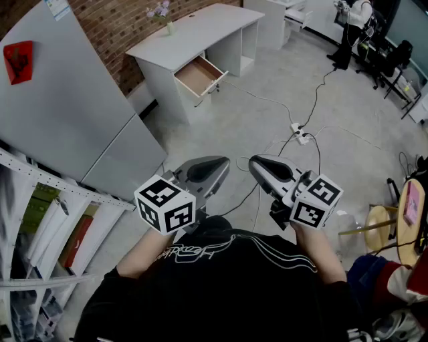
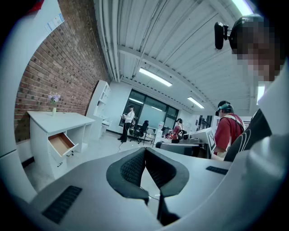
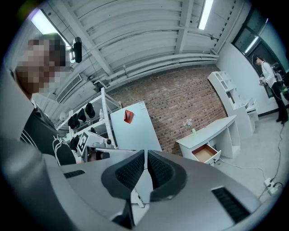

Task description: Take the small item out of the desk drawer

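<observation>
The white desk (image 1: 194,30) stands against the brick wall across the floor, its top drawer (image 1: 199,75) pulled open. The drawer's wooden inside shows, but no small item can be made out in it from here. My left gripper (image 1: 223,161) and right gripper (image 1: 254,161) are held close to the person's chest, far from the desk. Both are shut with nothing between their pads. The left gripper view has the closed left gripper (image 2: 145,151) with the drawer (image 2: 61,143) low at the left. The right gripper view has the closed right gripper (image 3: 146,153) with the drawer (image 3: 205,153) at the right.
A tall grey cabinet (image 1: 73,113) and a shelf rack (image 1: 47,220) line the left side. A power strip (image 1: 299,133) with cables lies on the floor between me and the desk. A small vase (image 1: 162,15) stands on the desk. A person (image 1: 354,27) is at the far back right.
</observation>
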`<state>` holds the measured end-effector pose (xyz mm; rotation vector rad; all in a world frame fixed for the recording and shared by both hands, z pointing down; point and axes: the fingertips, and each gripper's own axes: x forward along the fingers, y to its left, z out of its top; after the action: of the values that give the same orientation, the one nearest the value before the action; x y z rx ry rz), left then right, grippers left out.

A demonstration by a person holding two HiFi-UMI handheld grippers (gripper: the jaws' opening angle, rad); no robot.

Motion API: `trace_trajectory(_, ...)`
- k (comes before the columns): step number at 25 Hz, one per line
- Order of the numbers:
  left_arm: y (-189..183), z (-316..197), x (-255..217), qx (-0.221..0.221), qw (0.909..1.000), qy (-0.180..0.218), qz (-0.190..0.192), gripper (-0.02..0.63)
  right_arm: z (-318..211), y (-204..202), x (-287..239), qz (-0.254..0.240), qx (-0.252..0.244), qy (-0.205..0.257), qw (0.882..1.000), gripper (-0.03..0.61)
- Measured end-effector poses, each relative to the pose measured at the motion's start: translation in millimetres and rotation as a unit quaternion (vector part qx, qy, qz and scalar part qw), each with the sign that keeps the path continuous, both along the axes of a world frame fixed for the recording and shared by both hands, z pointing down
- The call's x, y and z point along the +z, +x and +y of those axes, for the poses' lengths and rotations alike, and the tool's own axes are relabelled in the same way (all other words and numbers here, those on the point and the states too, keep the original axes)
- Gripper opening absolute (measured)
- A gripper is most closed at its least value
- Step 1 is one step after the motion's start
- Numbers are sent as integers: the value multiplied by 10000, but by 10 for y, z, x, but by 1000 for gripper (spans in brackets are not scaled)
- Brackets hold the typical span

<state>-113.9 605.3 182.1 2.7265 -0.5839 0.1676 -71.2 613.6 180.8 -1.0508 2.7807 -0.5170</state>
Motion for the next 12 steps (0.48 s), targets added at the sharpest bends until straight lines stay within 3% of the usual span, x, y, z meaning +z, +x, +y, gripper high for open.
trace_trajectory(12,-36,-70,56,-60,9999,-37,84,21,-50,60,131,-9,140,-187,9997,54)
